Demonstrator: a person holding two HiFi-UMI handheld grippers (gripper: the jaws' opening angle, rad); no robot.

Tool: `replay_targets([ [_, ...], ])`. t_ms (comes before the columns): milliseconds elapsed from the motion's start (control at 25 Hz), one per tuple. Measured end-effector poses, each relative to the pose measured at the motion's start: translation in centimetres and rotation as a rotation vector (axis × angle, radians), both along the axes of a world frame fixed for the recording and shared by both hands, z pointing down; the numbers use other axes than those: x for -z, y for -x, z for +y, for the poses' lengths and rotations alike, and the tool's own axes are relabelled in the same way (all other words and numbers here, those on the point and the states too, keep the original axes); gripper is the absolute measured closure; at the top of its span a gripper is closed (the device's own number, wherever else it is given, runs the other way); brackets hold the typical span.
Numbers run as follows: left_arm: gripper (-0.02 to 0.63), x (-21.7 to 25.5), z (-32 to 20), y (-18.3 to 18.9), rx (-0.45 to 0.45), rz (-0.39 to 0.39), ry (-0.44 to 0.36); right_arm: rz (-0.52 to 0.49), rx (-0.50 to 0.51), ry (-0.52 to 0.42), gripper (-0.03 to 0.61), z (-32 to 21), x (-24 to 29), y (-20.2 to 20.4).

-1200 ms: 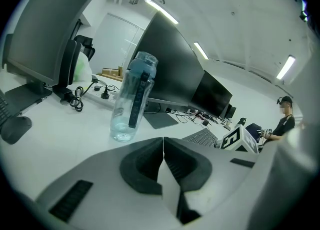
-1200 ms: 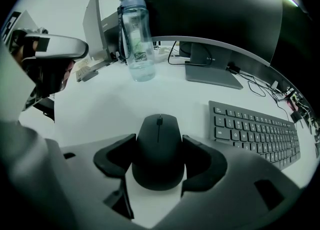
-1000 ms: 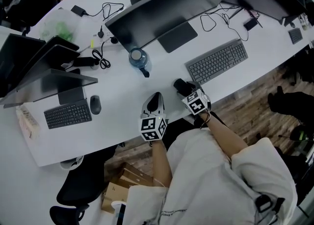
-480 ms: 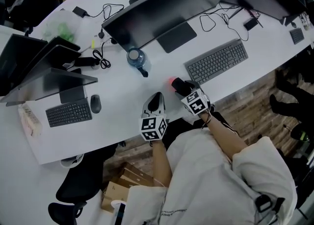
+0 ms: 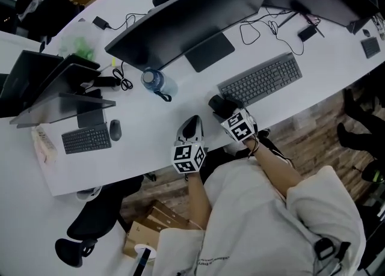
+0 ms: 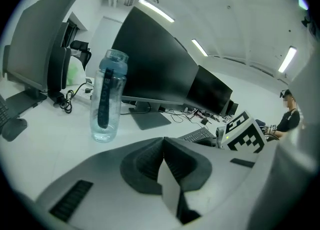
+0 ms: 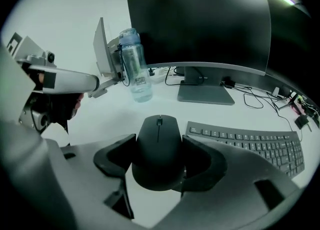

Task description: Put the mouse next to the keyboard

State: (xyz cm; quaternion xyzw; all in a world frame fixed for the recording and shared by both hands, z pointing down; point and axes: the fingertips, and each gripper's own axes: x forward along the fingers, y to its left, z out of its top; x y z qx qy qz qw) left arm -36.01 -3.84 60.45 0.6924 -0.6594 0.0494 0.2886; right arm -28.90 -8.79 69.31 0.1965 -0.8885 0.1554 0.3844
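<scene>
Mouse (image 7: 158, 139) clamped in right hand-held gripper (image 7: 160, 148); keyboard (image 7: 250, 144) just beside; bottle (image 7: 135, 68) beyond.

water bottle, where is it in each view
Head view: water bottle left of centre, left of the monitor stand.
Left gripper view: water bottle upper left, upright.
Right gripper view: water bottle upper left, beyond the mouse.
Shared landmark: monitor stand, to its right in every view.

Wht curved desk (image 5: 144, 151), wood floor (image 5: 308, 141), blk chair (image 5: 91, 228), ceiling strip lights (image 6: 156, 10).
</scene>
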Motion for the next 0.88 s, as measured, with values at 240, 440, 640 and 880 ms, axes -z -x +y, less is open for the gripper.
replay_targets([
  [240,0.592,1.3,-3.2,-3.8,0.010,-0.035,0.003,-0.027,0.025,-0.017,0.279,-3.3,1.8,-3.9],
  [440,0.592,2.0,-5.7,-7.1,-0.015,-0.052,0.003,-0.052,-0.013,-0.011,0.279,-6.0,3.1,-8.1],
  [640,0.592,2.5,-8.2,-9.4,-0.016,-0.049,0.000,-0.081,-0.050,-0.007,0.279,-8.5,3.9,-11.4],
  [880,0.592,2.5,-10.8,-12.6,-0.050,-0.024,0.001,-0.120,-0.099,-0.013,0.279,-11.8,4.6,-14.2],
])
